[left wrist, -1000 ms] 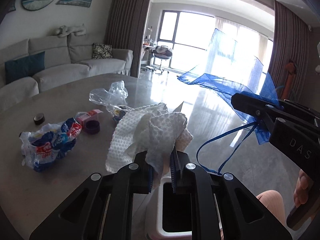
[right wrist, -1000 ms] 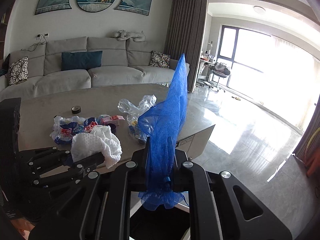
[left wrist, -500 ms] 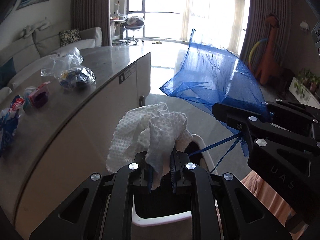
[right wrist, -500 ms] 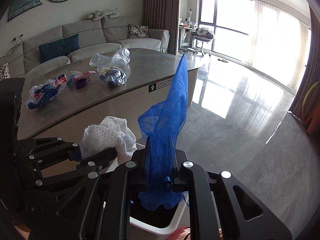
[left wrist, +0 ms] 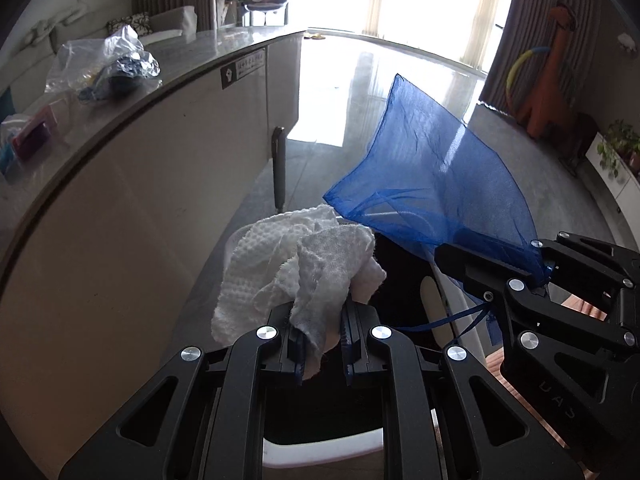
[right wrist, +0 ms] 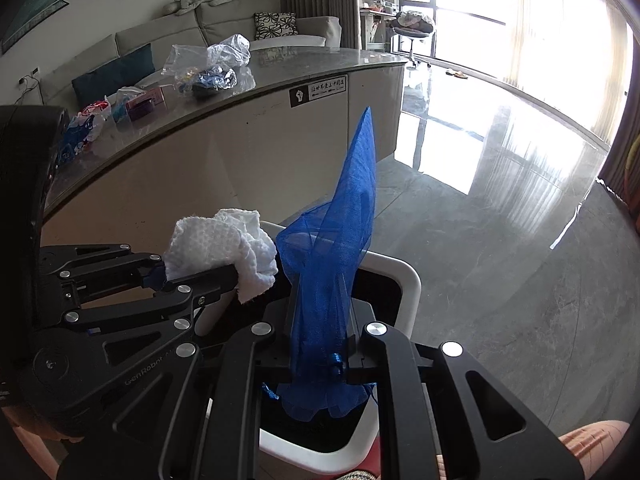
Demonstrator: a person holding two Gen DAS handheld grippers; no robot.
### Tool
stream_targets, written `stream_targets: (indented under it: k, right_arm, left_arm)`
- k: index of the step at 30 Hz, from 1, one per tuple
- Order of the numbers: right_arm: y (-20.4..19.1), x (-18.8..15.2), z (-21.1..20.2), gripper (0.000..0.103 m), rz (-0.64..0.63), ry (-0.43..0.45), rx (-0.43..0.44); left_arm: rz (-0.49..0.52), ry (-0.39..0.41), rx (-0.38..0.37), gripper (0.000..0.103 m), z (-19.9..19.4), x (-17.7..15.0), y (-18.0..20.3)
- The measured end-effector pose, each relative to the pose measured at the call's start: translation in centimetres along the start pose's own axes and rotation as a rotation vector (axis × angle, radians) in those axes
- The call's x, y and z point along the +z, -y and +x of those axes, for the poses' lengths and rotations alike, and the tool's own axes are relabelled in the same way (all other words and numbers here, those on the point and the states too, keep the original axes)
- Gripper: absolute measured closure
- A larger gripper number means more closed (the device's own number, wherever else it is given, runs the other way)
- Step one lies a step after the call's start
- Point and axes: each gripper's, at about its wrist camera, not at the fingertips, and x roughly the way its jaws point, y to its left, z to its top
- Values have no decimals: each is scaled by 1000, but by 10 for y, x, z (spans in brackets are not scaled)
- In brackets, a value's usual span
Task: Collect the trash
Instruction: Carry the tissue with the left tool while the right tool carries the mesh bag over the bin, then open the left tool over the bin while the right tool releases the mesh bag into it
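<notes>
Trash is over the bin [right wrist: 412,280] now: my left tool [left wrist: 320,344] is clamped on a crumpled white paper towel [left wrist: 296,264], my right tool [right wrist: 320,344] pinches a blue mesh bag [right wrist: 344,240]. Next I judge both should open to drop them; more wrappers [right wrist: 208,68] wait on the tabletop [right wrist: 280,80].

I see a white, waffle-textured paper towel [left wrist: 304,268], a sheer blue mesh bag [right wrist: 340,256], a white-rimmed bin [right wrist: 404,280] with a black inside, and a grey-topped bench [right wrist: 304,64] with beige sides.
</notes>
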Motion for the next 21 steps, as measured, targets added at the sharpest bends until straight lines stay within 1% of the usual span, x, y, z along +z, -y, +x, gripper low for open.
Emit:
stream_targets:
  k: [3, 5, 8, 9, 10, 11, 12, 13, 14, 17, 19, 21]
  right_arm:
    - [4, -4, 6, 88, -2, -17, -16]
    - [8, -7, 8, 88, 4, -28, -25]
    - [15, -11, 12, 88, 17, -44, -31]
    - [17, -12, 13, 88, 18, -49, -34]
    - [17, -13, 14, 88, 19, -54, -36]
    - [19, -14, 15, 88, 22, -56, -37]
    - [19, -14, 16, 88, 23, -59, -40]
    - [19, -14, 17, 88, 22, -64, -41]
    - [19, -15, 18, 87, 20, -67, -44]
    - [18, -16, 20, 87, 19, -74, -44]
    - [17, -16, 20, 87, 16, -74, -44]
    - [16, -16, 19, 87, 16, -71, -44]
  left_arm:
    - [15, -63, -23, 90, 18, -8, 6]
    - [20, -107, -51, 90, 29, -13, 9]
    - [41, -148, -68, 89, 40, -19, 16]
    - [49, -159, -68, 87, 43, -20, 17]
    - [56, -174, -70, 78, 46, -20, 19]
    - [63, -209, -58, 41, 54, -19, 20]
    - [65, -243, -42, 19, 58, -20, 20]
    - [63, -231, -16, 5, 56, -21, 20]
    - [64, -199, 9, 5, 52, -21, 20]
    - [98, -189, 26, 5, 47, -17, 22]
    - [104, -154, 61, 5, 40, -14, 20]
    - [102, -138, 100, 5, 35, -11, 16]
